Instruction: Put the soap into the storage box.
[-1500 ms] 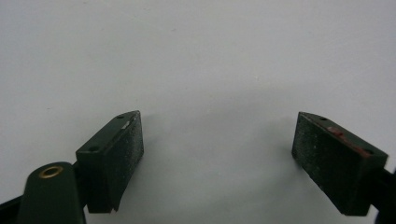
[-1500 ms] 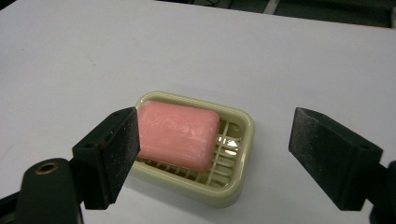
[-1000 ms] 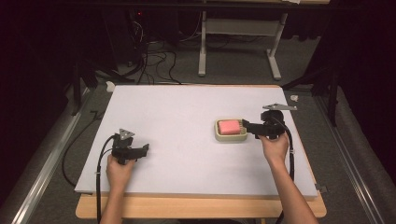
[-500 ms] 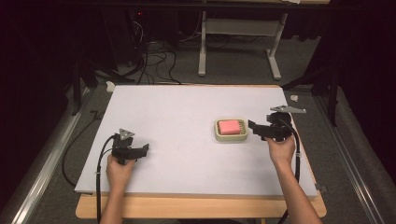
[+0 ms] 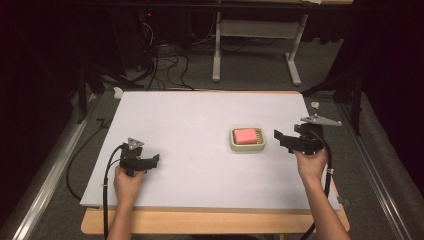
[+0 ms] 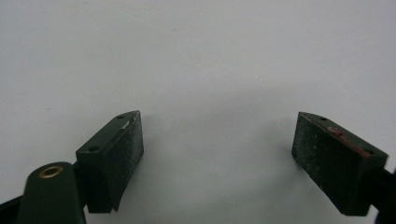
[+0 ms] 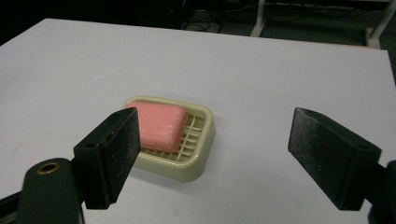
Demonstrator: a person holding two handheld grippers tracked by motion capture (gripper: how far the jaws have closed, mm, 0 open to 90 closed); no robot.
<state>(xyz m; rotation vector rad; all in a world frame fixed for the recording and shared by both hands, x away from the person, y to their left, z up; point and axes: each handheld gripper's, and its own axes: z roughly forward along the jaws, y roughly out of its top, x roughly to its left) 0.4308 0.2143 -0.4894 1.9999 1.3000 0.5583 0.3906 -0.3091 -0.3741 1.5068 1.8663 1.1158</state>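
Pink soap (image 5: 246, 135) is sitting in its cream dish (image 5: 247, 147) right of the table's (image 5: 200, 115) middle in the high view, and I am watching my right claw (image 5: 278, 139) backing off from it: a second ago its jaws were right up against the dish's right edge, half a second ago a gap was showing, and now the claw is standing clearly apart, just beside the dish, jaws spread and holding nothing. My left claw (image 5: 154, 160) is resting near the table's near-left part, well apart from the dish, and it is not shifting across the three pictures. I am reading this as the soap having been set down and let go, so the placing looks finished to me.

Looking along the left claw (image 6: 217, 140) in its own view, I am seeing both jaws wide apart over bare white table, with nothing between them.

Looking along the right claw (image 7: 212, 149) in its view, the jaws are standing wide apart too. The soap (image 7: 159, 125) is lying flat on the ribbed floor of the dish (image 7: 198, 154), towards one end, ahead of the jaws and untouched by them
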